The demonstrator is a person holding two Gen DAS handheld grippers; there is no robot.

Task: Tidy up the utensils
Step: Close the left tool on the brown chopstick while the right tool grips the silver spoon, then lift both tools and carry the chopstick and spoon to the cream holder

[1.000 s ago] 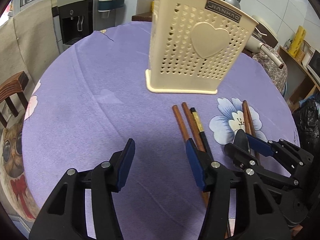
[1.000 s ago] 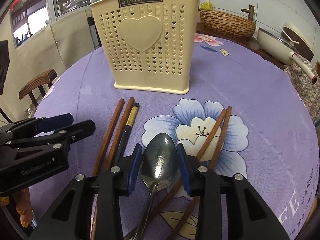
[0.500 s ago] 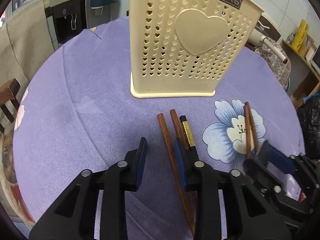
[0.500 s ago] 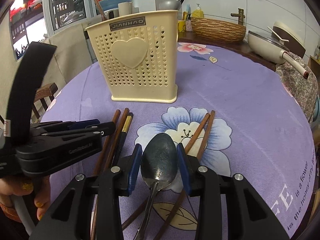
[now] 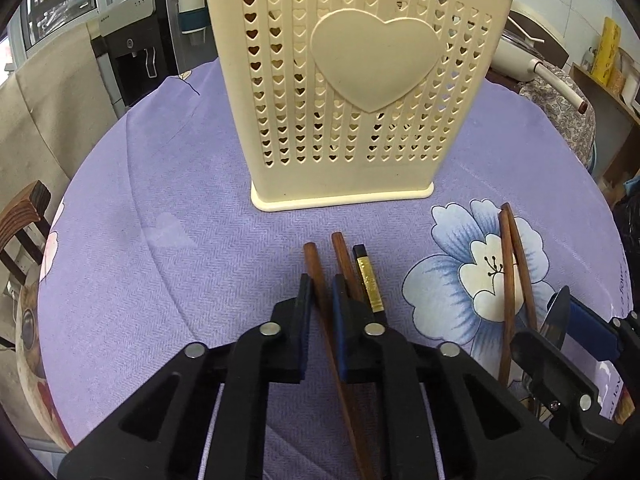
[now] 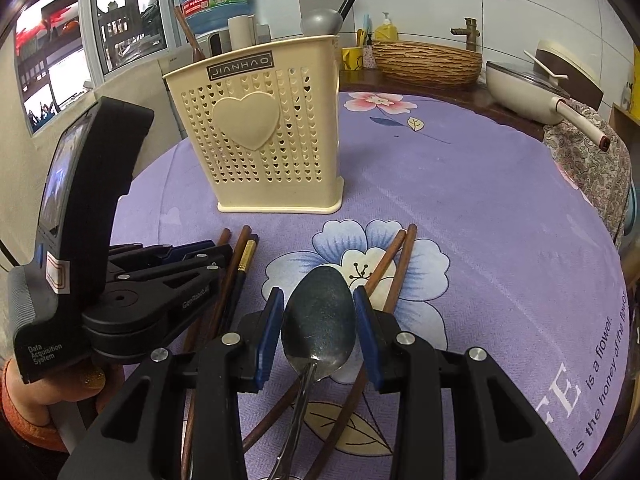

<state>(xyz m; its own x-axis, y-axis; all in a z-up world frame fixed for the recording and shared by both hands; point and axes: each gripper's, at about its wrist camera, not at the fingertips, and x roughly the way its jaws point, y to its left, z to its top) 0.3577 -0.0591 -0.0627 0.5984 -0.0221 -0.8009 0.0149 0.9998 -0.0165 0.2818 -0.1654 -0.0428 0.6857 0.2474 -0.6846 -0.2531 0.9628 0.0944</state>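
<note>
A cream perforated utensil holder (image 5: 356, 92) with a heart stands upright on the purple tablecloth; it also shows in the right wrist view (image 6: 260, 140). My left gripper (image 5: 320, 304) is shut on a brown chopstick (image 5: 316, 276), the leftmost of three sticks lying side by side, next to another brown one (image 5: 342, 256) and a black gold-banded one (image 5: 368, 276). My right gripper (image 6: 318, 312) is shut on the bowl of a metal spoon (image 6: 320, 316), held above the cloth. Two more brown chopsticks (image 6: 394, 260) lie across the flower print. The left gripper (image 6: 224, 256) shows low at the left.
The round table's purple flowered cloth (image 6: 480, 208) extends to the right and behind the holder. A ladle (image 6: 324, 20) and a chopstick stand in the holder. A woven basket (image 6: 424, 62) and a white pan (image 6: 532, 88) sit beyond the table. A wooden chair (image 5: 24, 220) stands at the left edge.
My left gripper has moved forward toward the holder and its jaws have closed around the leftmost brown chopstick. My right gripper has lifted slightly with the spoon still held.
</note>
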